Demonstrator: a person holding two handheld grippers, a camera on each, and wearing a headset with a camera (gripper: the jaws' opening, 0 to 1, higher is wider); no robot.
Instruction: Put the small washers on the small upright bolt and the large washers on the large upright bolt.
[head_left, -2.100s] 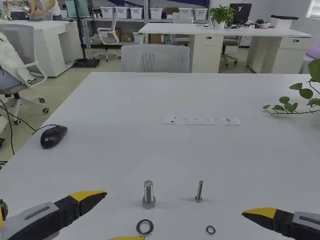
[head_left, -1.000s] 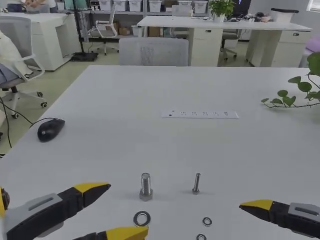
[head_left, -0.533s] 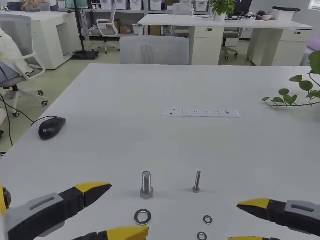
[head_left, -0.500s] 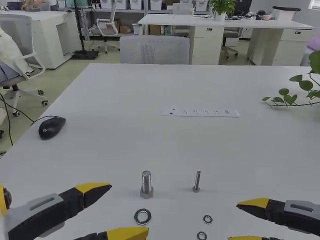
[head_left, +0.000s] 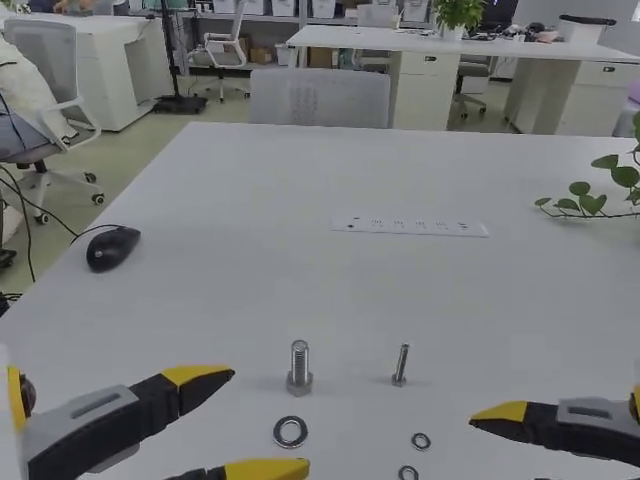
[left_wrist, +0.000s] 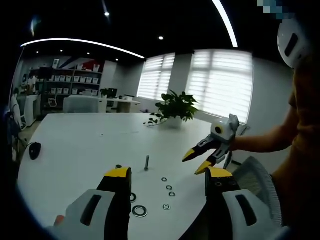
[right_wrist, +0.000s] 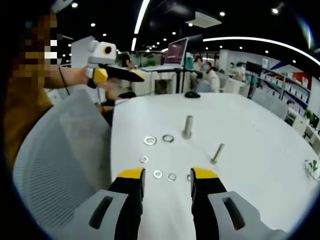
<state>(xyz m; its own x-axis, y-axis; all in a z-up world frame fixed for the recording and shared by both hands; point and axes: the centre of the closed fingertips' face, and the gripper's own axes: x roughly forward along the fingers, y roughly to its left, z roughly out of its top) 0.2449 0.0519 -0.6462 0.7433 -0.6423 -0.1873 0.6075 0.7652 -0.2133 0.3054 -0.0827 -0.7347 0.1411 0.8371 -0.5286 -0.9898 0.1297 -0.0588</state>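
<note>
Small washers (right_wrist: 158, 174) lie loose on the white table (right_wrist: 240, 115), just ahead of the right gripper (right_wrist: 168, 173) tips. That gripper's jaws are spread, with nothing between them. Large washers (right_wrist: 150, 140) lie flat further out from it, near the large upright bolt (right_wrist: 187, 127). The small upright bolt (right_wrist: 217, 153) stands ahead and right of its jaws. Left gripper (left_wrist: 168, 172) has its jaws wide apart and empty. One of the large washers lies just ahead of its left jaw, with the small upright bolt beyond.
</note>
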